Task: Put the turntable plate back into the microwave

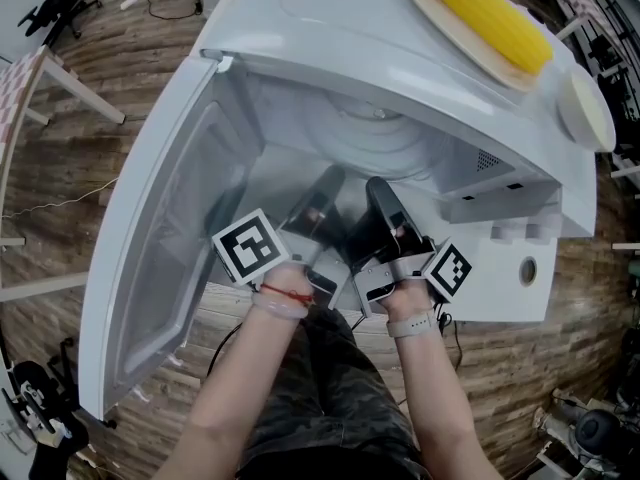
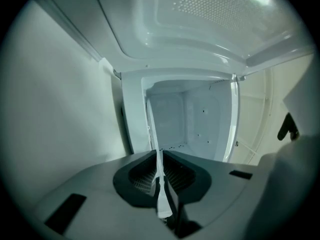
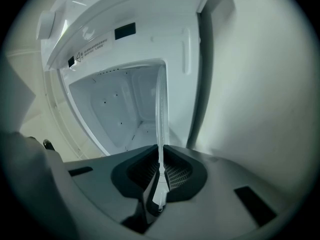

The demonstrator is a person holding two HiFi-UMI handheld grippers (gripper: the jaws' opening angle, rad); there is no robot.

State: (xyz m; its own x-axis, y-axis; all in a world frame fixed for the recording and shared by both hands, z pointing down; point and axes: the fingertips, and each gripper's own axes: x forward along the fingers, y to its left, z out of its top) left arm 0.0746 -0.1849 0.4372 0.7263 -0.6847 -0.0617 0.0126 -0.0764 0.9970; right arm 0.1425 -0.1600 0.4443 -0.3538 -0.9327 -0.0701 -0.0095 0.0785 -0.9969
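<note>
My left hand-held gripper (image 1: 327, 181) and right hand-held gripper (image 1: 381, 190) reach side by side into the open microwave (image 1: 330, 28) at the middle of the frame. Each is clamped on the near rim of the turntable plate (image 1: 385, 136). In both gripper views the clear glass runs edge-on between the closed jaws and on into the white cavity.

The plate is already inside, but I cannot tell whether it is seated. I judge this to be the lowering step. I should keep both grips level and centre the glass over the cavity floor. I should ease it down until it sits flat, and only then let go. The door (image 1: 160, 238) hangs wide at lower left, clear of my arms.
</note>
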